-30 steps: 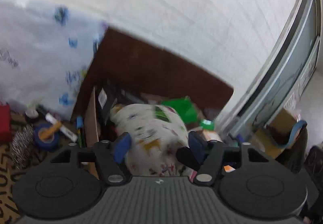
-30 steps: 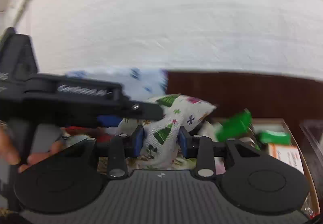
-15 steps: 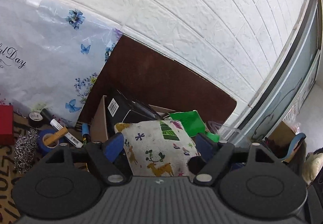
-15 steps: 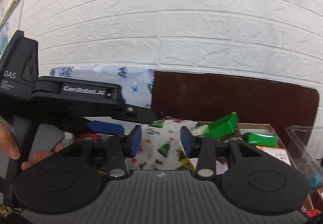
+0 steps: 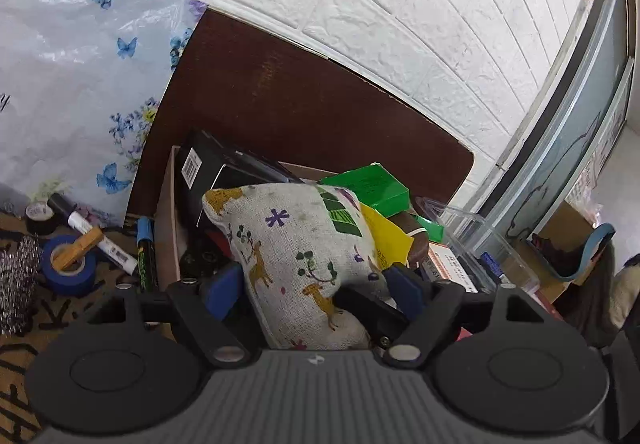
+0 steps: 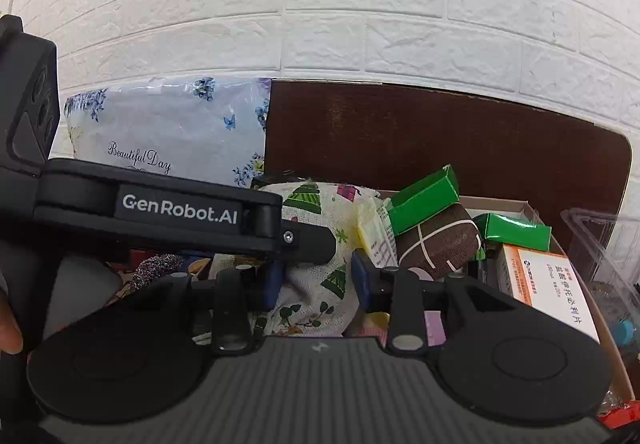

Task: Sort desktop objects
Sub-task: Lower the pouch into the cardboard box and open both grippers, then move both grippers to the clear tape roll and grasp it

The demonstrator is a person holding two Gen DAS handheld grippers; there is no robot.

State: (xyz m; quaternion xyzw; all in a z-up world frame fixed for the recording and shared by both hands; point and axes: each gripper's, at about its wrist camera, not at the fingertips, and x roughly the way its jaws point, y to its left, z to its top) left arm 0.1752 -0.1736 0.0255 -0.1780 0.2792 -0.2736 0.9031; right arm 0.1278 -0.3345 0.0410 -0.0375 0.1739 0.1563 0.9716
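Note:
A cloth pouch (image 5: 304, 256) printed with deer and trees lies tilted on top of the items in a cardboard box (image 5: 166, 212). My left gripper (image 5: 312, 286) straddles its near end. Its jaws are opening, and the blue pads (image 5: 222, 288) stand just off the cloth. In the right wrist view my right gripper (image 6: 317, 278) is shut on the same pouch (image 6: 316, 284), pinching the cloth between its pads. The left tool's black finger arm (image 6: 304, 240) crosses in front and hides part of the pouch.
The box (image 6: 532, 206) also holds green cartons (image 6: 424, 200), a brown pouch (image 6: 440, 244), a yellow packet (image 5: 384, 236) and an orange-white medicine box (image 6: 548, 284). Left of it lie a blue tape roll (image 5: 68, 264), markers (image 5: 100, 240) and a steel scourer (image 5: 16, 280). A dark board (image 5: 300, 116) backs the box.
The left jaws have spread apart and come off the pouch. The pouch has sunk lower onto the box contents. The right gripper has kept its hold on it.

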